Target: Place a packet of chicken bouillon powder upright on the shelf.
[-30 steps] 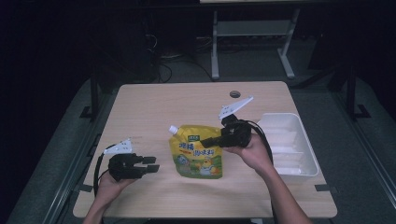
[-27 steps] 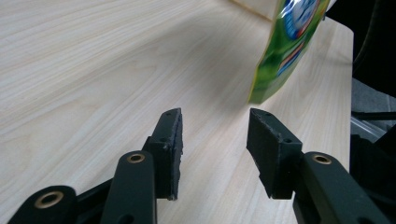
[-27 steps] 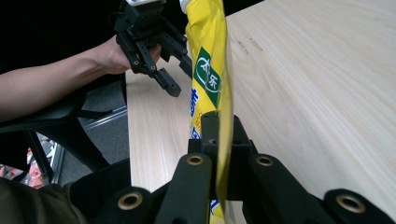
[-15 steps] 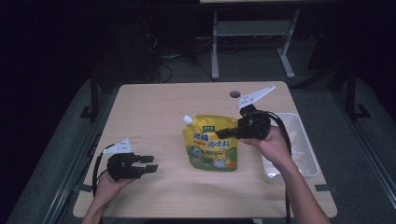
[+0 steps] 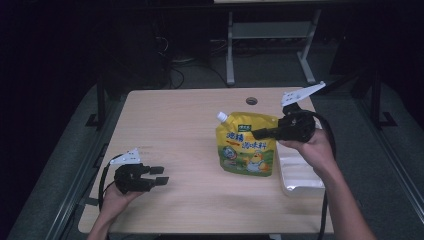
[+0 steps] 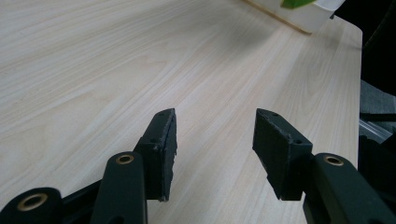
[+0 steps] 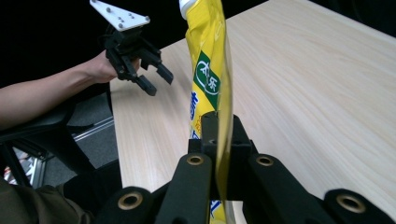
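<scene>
The right gripper (image 5: 257,133) is clamped on the edge of a yellow spout pouch (image 5: 247,145) and holds it upright above the wooden table (image 5: 180,120), approx. at the table's right half, w/ the white cap at the pouch's top left corner. Just beside the pouch, on its right, a white tray (image 5: 300,177) lies on the table, near the right edge. The left gripper (image 5: 161,175) is at the front left corner, well apart from the pouch, its jaws wide apart w/ nothing between them, low over the bare wood.
</scene>
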### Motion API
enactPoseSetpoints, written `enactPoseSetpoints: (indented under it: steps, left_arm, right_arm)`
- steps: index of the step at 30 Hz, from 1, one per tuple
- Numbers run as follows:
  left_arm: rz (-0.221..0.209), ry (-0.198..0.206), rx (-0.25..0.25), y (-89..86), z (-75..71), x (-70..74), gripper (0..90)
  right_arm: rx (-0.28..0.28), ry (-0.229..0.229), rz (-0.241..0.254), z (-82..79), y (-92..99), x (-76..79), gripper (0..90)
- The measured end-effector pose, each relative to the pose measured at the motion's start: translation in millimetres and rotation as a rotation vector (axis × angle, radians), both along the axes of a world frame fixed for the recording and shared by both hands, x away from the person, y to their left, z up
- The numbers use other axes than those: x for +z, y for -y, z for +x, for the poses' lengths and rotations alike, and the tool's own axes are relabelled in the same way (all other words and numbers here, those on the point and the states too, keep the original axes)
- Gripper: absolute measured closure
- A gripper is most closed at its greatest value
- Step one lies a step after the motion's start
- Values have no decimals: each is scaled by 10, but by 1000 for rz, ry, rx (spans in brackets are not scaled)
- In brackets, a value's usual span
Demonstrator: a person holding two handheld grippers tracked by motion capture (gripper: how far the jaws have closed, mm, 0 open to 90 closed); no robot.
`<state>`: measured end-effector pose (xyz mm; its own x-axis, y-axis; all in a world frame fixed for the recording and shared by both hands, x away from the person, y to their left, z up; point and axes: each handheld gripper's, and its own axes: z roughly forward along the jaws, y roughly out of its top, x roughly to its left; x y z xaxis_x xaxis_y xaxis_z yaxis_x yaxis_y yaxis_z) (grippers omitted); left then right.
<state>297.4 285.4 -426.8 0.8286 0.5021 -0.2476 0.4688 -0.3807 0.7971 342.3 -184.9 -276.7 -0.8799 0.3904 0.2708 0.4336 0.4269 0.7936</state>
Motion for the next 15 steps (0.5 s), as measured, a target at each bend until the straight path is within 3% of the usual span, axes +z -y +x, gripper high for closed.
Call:
enactPoseSetpoints:
  steps: [15]
  left_arm:
    - [-6, -7, 6, -26, 9, -3, 482]
  right_arm:
    - [-90, 7, 16, -21, 502, 64, 894]
